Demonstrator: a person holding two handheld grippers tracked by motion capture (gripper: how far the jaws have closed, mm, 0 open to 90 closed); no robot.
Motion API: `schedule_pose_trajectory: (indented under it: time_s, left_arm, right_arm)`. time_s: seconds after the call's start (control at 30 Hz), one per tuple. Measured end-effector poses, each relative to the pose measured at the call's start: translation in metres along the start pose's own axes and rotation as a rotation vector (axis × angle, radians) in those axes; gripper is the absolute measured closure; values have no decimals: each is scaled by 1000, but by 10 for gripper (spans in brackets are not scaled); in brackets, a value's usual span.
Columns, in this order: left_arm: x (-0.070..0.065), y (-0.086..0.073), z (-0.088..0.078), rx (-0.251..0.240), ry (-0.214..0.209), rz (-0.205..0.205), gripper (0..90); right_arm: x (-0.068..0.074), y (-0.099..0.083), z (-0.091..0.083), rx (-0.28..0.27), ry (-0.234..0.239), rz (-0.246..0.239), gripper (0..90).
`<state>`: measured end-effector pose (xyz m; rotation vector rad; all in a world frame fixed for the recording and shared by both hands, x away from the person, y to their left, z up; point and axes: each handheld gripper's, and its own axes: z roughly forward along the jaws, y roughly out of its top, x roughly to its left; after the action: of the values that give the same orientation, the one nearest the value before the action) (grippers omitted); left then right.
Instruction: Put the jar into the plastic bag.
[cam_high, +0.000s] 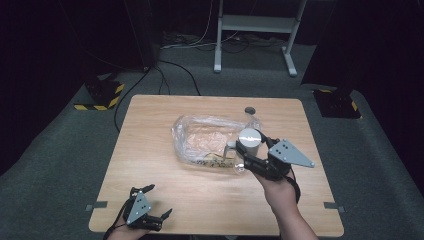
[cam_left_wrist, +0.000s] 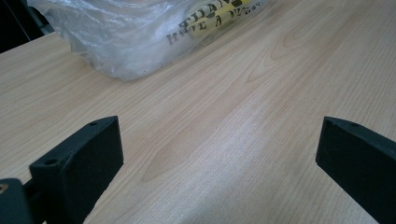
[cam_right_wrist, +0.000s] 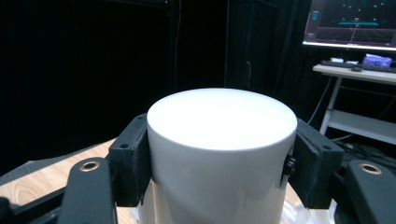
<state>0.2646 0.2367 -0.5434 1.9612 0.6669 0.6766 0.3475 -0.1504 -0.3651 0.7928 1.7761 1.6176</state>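
Observation:
A white cylinder-shaped mug (cam_high: 248, 137) with a small handle on its left side hangs above the right-centre of the wooden table (cam_high: 165, 185), flat end up. My right gripper (cam_high: 252, 150) is shut on it, and in the right gripper view the two black jaws clamp the sides of the mug (cam_right_wrist: 219, 121). A crumpled clear plastic bag (cam_high: 200, 140) with a yellow printed strip lies just left of and behind the mug. My left gripper (cam_high: 159, 200) rests near the front left edge, open. Bare wood shows between its jaws (cam_left_wrist: 219, 158), and the bag (cam_left_wrist: 130, 32) lies farther off.
A small dark round spot (cam_high: 249, 109) sits on the table behind the bag. Beyond the table are a white desk frame (cam_high: 255, 25), floor cables and yellow-black striped stand bases (cam_high: 102, 95). A lit monitor (cam_right_wrist: 352, 23) stands at the far right in the right gripper view.

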Motion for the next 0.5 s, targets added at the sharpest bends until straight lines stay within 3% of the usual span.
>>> schedule_pose_trajectory:
  time_s: [0.2, 0.5]
  left_arm:
    - [-2, -1, -1, -14, 2, 18, 12]
    - [-1, -2, -4, -32, -9, 7, 12]
  right_arm:
    - [6, 7, 24, -13, 11, -17, 331]
    - [21, 15, 51, -11, 25, -40, 332]
